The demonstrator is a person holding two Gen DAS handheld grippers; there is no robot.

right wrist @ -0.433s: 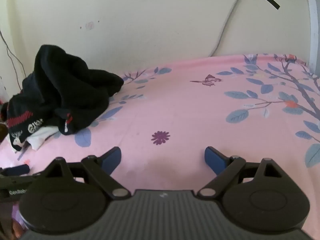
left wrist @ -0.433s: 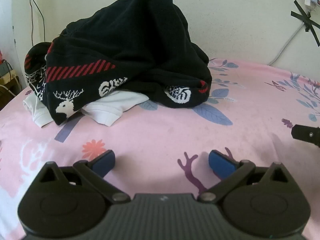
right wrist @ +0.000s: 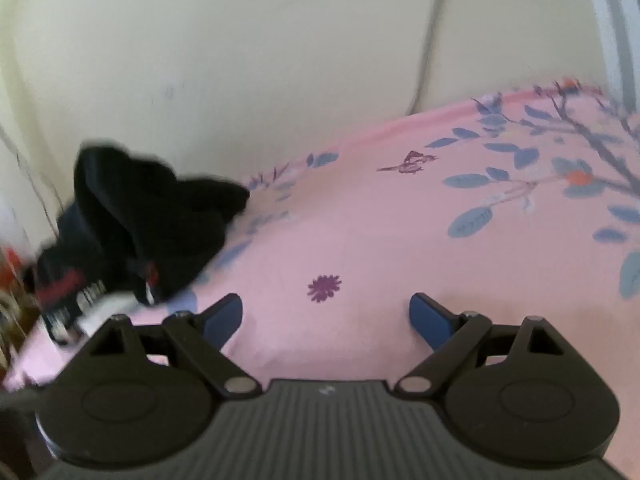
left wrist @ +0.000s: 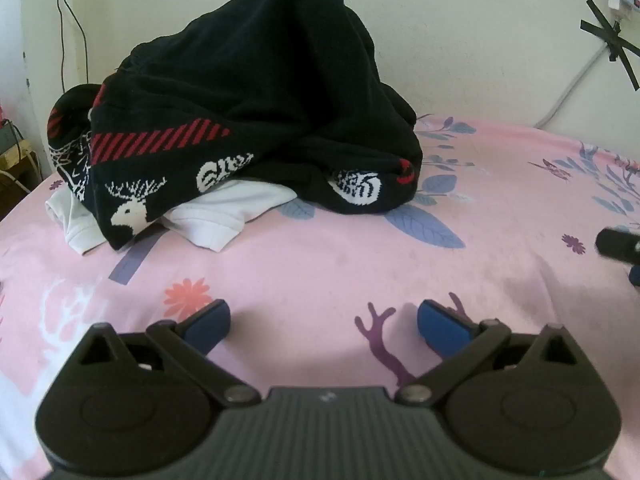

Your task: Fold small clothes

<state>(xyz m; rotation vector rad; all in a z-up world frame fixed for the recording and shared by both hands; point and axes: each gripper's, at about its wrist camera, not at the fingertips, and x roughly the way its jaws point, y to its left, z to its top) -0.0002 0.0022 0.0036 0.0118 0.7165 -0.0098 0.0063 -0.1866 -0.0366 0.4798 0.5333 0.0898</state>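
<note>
Black knit sweater (left wrist: 256,92) heaped in a tall lump at the far left of the pink sheet (left wrist: 360,264), right up near the wall (left wrist: 460,32), with a white shirt (left wrist: 224,216) squashed underneath and poking out at the front. Both tongs released and empty: left gripper (left wrist: 323,320) spread wide over bare sheet just short of the pile, right gripper (right wrist: 326,312) also spread, well off to the side over a purple flower print.

Looks soft, floppy and fairly bulky, so probably sags and drags rather than lifting clean. Knit should not be slippery. Best bet for a hold: the patterned hem (left wrist: 132,208) hanging at the front left, since that edge sits free of the heap. Grabbing the top likely just hauls up a wad.

Sleeves and collar buried, impossible to pick out. Most of the white shirt covered. Right view smeared and blurry, pile half cut off by the gripper body there.
</note>
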